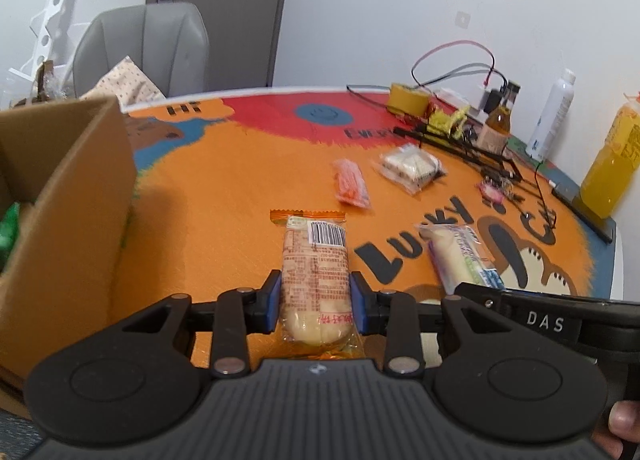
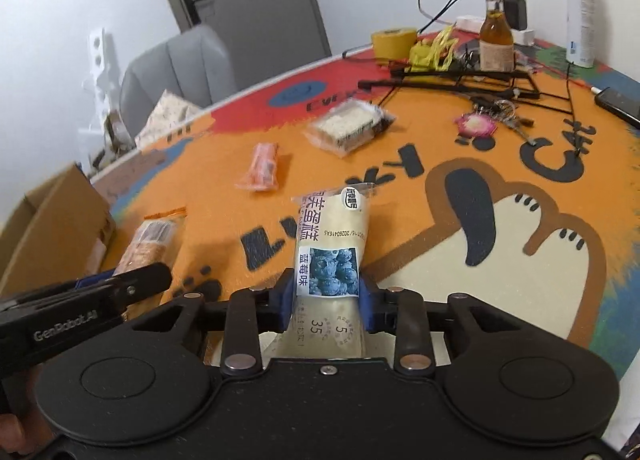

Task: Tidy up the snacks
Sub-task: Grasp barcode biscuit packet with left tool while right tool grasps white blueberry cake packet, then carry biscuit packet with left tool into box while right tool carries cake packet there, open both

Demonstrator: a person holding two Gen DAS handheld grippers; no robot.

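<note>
While both packets are lying lengthwise along the fingers, each gripper is pinching its own snack near the closer end, which is keeping most of the wrapper in view ahead of the camera. The left gripper (image 1: 315,306) is squeezing the orange-edged cake packet (image 1: 314,272) between its blue pads, barcode side up, and the far end of the packet is reaching out over the orange table mat (image 1: 224,195). The right gripper (image 2: 326,302) is pressing its pads into the sides of the blueberry cake packet (image 2: 330,248), whose picture label is facing up; the wrapper is looking slightly nipped in where the pads are biting.

Holding each packet at one end is probably leaving the free end ready to be dropped into the cardboard box (image 1: 64,195), which is standing open at the left edge of the table, just beside the left gripper. Something green is showing inside it, too cut off to name.

Two more snacks are waiting farther out on the mat: a small orange-red packet (image 1: 351,181) and a clear packet of pale squares (image 1: 410,165), near each other and well apart from the box. Cables, bottles and a tape roll are crowding the far edge.
</note>
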